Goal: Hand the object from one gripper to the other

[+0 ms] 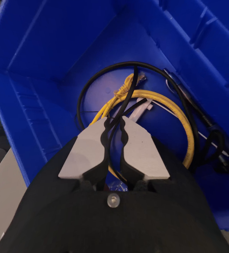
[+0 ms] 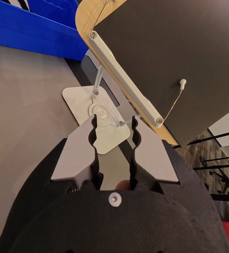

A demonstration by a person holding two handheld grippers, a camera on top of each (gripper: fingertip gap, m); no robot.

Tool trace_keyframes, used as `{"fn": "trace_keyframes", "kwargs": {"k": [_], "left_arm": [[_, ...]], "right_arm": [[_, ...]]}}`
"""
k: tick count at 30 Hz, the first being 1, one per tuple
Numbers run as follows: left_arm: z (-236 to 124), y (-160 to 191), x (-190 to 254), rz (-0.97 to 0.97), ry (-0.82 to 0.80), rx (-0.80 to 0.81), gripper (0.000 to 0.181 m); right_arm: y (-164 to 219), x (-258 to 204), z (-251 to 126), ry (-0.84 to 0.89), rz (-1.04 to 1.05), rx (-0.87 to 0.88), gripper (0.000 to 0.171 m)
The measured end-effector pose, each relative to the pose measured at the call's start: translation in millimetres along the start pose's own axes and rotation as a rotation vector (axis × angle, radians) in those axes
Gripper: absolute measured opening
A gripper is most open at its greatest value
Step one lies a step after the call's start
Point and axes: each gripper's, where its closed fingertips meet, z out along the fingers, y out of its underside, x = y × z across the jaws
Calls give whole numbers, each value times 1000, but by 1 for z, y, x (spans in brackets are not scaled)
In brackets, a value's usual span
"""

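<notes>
My left gripper (image 1: 114, 119) reaches down into a blue bin (image 1: 56, 47). Its jaws stand a little apart, and a thin black cable (image 1: 111, 67) runs between them without being pinched. The cable loops round the bin floor over a coiled yellow network cable (image 1: 165, 98). My right gripper (image 2: 114, 117) is open and empty. It hangs above the grey table (image 2: 22, 95), over the white base plate (image 2: 75, 98) of a stand. The blue bin also shows in the right wrist view (image 2: 29, 30), at the far left.
A white plastic piece (image 1: 138, 109) and a second bundled black cable (image 1: 215, 138) lie in the bin. A tilted dark board with a wooden edge (image 2: 165, 47) stands on the white stand, close to my right gripper. Black chair legs (image 2: 220, 171) stand on the floor beyond the table edge. Some 40 centimeters of space lies between my two pairs of fingers.
</notes>
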Motion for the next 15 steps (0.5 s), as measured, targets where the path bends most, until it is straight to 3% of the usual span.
{"fn": "trace_keyframes", "kwargs": {"k": [9,15], "left_arm": [[-51,1,-39,-88,-102,82,21],[-66,41,-17,-20,13,-125,29]], "right_arm": [[-1,0,-1,-2,-1,5,49],[-1,-3,0,-13,-3,2,50]]}}
